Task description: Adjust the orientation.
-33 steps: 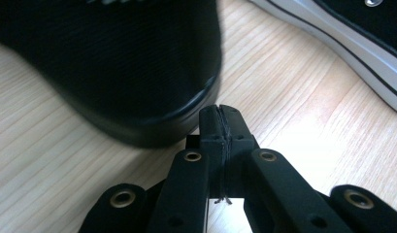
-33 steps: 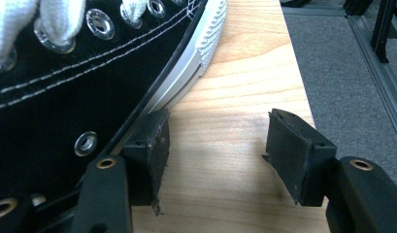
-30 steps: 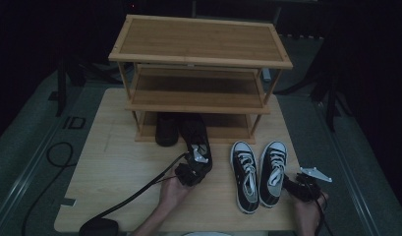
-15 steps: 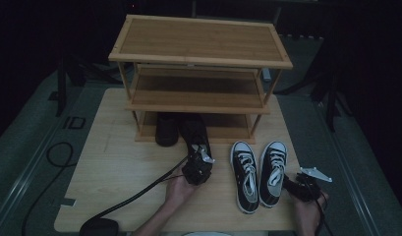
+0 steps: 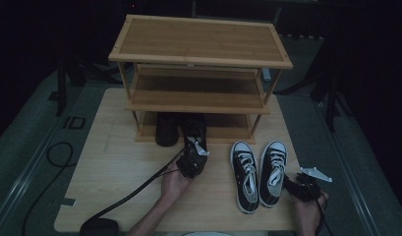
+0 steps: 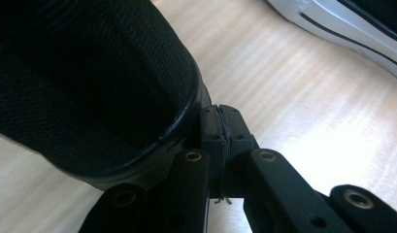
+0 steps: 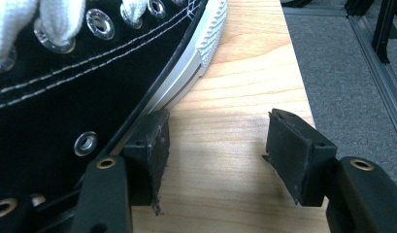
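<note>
1. Now the left hand-held gripper [image 5: 192, 156] is sitting at the heel of the black shoe [image 5: 194, 129], which is lying with its toe under the bottom shelf of the rack [image 5: 198, 105], beside its partner [image 5: 166, 130].
2. In the left gripper view its jaws are looking pressed together just next to the shoe's collar [image 6: 184, 114]; I cannot tell if any fabric is pinched between them.
3. The right hand-held gripper [image 5: 302, 186] is waiting at the desk's [image 5: 120, 167] near right corner, jaws spread, one pad touching the sole edge of the right sneaker [image 5: 272, 172]. The left sneaker [image 5: 245, 174] is standing just beside it.
4. The step in hand, I judge, is sliding the black shoe fully onto the bottom shelf.
5. To do it well, push straight along the shoe's length, low and slow, so the heel is not lifting and the toe is not turning into the partner shoe.
6. Keep the gripper centred on the heel; a push off-centre is making the shoe rotate against the rack's post.
7. Stop when the heel is level with the partner's heel.
8. The right gripper should be staying quiet, so the sneaker is not dragged off the desk's edge.
</note>
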`<state>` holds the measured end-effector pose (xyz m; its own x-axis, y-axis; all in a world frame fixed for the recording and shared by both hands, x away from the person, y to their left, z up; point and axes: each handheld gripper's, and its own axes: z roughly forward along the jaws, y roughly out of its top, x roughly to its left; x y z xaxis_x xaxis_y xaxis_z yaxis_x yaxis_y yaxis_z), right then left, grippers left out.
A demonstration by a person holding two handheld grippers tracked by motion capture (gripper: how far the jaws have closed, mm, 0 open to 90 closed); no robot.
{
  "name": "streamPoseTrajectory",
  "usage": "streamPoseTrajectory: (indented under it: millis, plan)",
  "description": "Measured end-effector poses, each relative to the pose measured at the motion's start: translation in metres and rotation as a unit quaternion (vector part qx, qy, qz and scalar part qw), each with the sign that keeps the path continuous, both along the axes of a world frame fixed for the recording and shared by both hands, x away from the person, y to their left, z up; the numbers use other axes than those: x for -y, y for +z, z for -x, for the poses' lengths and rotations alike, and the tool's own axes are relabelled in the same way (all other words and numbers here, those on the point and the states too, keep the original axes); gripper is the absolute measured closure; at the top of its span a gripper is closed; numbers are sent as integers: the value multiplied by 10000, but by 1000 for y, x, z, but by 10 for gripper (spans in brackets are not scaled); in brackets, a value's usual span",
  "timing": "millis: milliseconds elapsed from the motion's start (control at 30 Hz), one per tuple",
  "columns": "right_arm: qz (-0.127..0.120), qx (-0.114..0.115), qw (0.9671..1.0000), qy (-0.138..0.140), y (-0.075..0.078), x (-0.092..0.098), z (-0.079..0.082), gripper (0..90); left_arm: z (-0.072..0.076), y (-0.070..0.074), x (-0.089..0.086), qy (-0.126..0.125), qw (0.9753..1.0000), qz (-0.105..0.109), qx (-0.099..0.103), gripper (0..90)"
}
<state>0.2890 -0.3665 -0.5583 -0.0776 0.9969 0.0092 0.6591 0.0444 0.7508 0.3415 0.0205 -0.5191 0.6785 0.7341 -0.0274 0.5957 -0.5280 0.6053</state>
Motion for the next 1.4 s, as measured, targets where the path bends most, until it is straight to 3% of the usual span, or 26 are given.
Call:
streamPoseTrajectory:
  millis: [467, 567, 900, 1400]
  plan:
    - [2, 0, 10000, 2, 0, 0, 0, 407, -12, 3, -4, -3, 9998, 168, -75, 900]
    - [0, 0, 10000, 2, 0, 0, 0, 407, -15, 4, -6, 147, 9999, 50, 51, 900]
    - [2, 0, 10000, 2, 0, 0, 0, 407, -32, 7, -17, 430, 9990, 51, 112, 900]
    - [-2, 0, 10000, 7, 0, 0, 0, 406, -46, 5, -15, 508, 9986, 111, 139, 900]
